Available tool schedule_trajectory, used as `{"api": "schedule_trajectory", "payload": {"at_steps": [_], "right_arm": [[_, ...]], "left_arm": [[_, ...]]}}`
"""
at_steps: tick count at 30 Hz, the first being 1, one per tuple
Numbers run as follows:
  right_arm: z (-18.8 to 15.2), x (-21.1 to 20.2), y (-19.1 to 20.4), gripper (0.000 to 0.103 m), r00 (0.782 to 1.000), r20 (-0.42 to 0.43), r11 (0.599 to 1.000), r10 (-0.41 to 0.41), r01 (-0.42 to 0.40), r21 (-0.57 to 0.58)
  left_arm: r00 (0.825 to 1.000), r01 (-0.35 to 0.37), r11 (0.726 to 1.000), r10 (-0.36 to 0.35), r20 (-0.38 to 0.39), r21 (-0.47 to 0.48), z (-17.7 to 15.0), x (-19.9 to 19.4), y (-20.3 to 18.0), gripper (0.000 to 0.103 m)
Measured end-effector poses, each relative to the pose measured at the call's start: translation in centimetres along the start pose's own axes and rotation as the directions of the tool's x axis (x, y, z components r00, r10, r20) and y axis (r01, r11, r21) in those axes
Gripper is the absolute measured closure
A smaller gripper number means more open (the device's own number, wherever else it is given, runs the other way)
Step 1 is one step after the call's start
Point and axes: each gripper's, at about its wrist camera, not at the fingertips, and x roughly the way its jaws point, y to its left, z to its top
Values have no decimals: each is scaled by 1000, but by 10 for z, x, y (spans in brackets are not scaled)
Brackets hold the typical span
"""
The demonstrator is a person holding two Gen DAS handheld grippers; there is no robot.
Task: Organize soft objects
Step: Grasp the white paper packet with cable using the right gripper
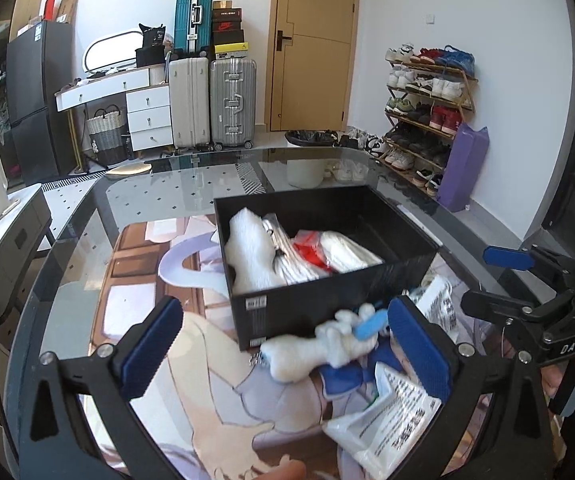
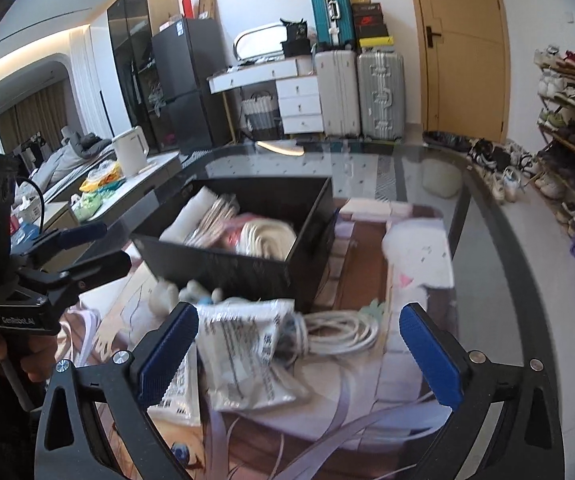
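Left gripper [image 1: 283, 350], spread open, is nearer the white plush toy [image 1: 307, 350], whose long axis is angled toward the black rectangular box [image 1: 327, 300].

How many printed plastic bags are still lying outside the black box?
2 visible: one printed bag beside the coiled white cable, one printed bag under the right gripper's left finger. More may hide beneath.

Motion blur softens the white plush toy [image 1: 307, 350] at lower centre of the left wrist view; its shape cannot be resolved. The printed text on the plastic packet [image 2: 243, 356] is illegible. The black box [image 2: 247, 264] contents are blurred in the right wrist view. The frame's bottom edge cuts off the second packet [image 1: 383, 428].
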Motion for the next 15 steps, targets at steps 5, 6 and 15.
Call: {"api": "schedule_trajectory", "payload": {"at_steps": [5,6,15], "right_arm": [[-3,16,10,1,997,-76,999,-1,-3,-46],[-5,18,11,1,996,-87,999,-1,-3,-48],[-14,35,16,1,989,-144,998,21,-29,-48]], "left_arm": [[1000,-15,999,16,-26,31,-9,-2,-2,0],[999,-17,999,18,-36,32,-11,-2,-2,0],[996,30,998,-26,-80,51,-16,0,1,0]]}}
